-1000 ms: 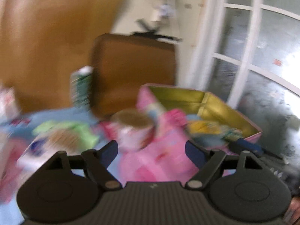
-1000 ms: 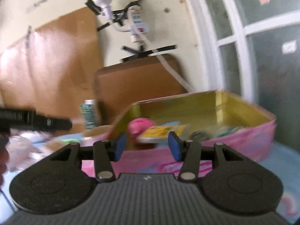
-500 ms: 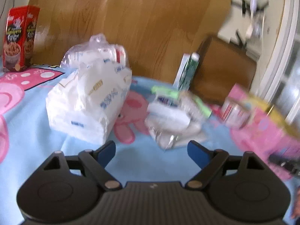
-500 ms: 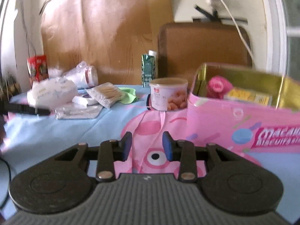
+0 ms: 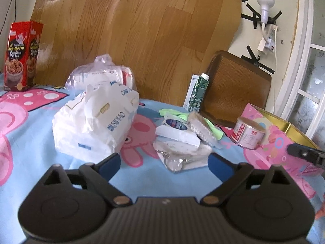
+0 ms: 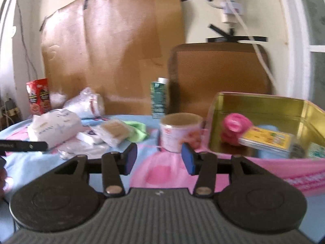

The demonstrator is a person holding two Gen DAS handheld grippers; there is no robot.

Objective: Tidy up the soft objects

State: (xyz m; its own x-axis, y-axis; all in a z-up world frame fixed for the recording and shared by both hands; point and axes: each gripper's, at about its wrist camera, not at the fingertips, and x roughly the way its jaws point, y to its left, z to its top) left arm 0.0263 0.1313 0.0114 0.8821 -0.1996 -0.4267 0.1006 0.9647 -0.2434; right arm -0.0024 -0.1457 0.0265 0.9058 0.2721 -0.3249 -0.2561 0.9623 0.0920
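Blue cartoon-print cloth [image 5: 30, 134] is covering the surface where the soft things are lying. The left gripper [image 5: 164, 163] is hanging with its jaws opening and nothing between them, facing a white tissue pack [image 5: 95, 122] and a smaller pile of packets [image 5: 178, 134] just beside it. The right gripper [image 6: 159, 158] is also opening its jaws, empty, near a can [image 6: 178, 132] and the pink tin [image 6: 264, 158], which is holding a pink plush toy [image 6: 235, 128].
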